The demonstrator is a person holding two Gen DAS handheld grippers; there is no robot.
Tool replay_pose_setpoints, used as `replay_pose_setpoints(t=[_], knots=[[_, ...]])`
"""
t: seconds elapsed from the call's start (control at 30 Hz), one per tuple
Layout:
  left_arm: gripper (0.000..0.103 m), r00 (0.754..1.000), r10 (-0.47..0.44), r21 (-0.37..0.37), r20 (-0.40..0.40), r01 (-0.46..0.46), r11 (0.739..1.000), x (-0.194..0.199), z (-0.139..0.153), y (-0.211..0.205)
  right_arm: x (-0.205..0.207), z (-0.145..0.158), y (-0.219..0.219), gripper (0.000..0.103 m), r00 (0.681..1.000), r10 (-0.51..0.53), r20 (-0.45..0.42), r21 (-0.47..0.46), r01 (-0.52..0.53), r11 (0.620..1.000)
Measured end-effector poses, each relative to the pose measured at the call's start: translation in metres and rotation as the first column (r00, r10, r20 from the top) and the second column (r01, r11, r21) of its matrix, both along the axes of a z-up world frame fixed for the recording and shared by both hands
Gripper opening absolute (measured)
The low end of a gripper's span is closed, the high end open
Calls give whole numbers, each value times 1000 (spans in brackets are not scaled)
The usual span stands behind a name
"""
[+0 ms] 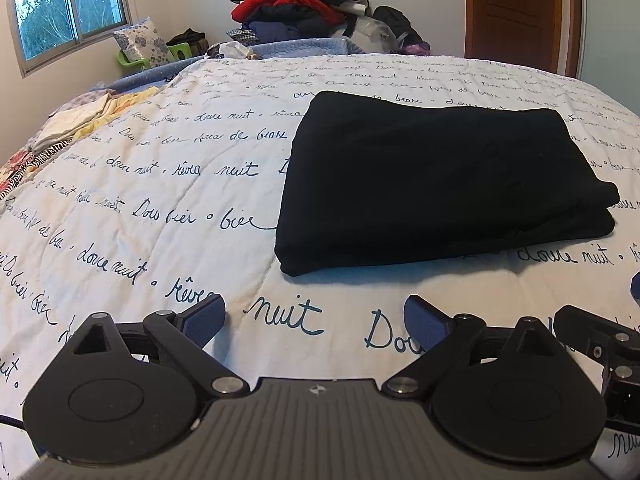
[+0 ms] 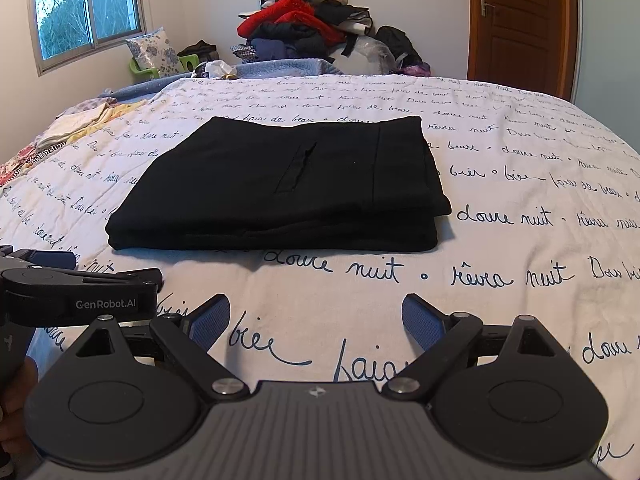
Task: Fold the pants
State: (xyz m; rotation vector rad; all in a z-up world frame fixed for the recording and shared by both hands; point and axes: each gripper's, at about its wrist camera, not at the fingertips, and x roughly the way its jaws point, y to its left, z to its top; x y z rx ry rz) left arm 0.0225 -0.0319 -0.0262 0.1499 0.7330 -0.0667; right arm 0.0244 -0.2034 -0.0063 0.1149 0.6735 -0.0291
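A: What are the fingers doing?
B: The left gripper [image 1: 316,318] and right gripper [image 2: 316,316] are both hovering spread wide, gripping nothing.
A: And the black pants [image 2: 280,188]?
B: Lying folded on the script-printed quilt [image 2: 500,272], just ahead. A clothes pile [image 2: 312,28], window [image 2: 86,8] and wooden door [image 2: 520,20] are standing behind the bed.

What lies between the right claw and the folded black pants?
Only bare printed quilt lies between the right claw and the pants, as the right wrist view shows.

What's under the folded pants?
The pants lie on the quilt, whose script print shows all around them. The part beneath is covered; anything else there can't be seen.
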Motion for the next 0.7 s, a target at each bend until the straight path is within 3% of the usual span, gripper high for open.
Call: replay_pose_setpoints(t=[0.7], knots=[[100, 1000, -2, -4, -7, 2, 1000, -1, -3, 2, 0, -7, -1, 94, 1000, 3, -14, -18, -3, 1000]])
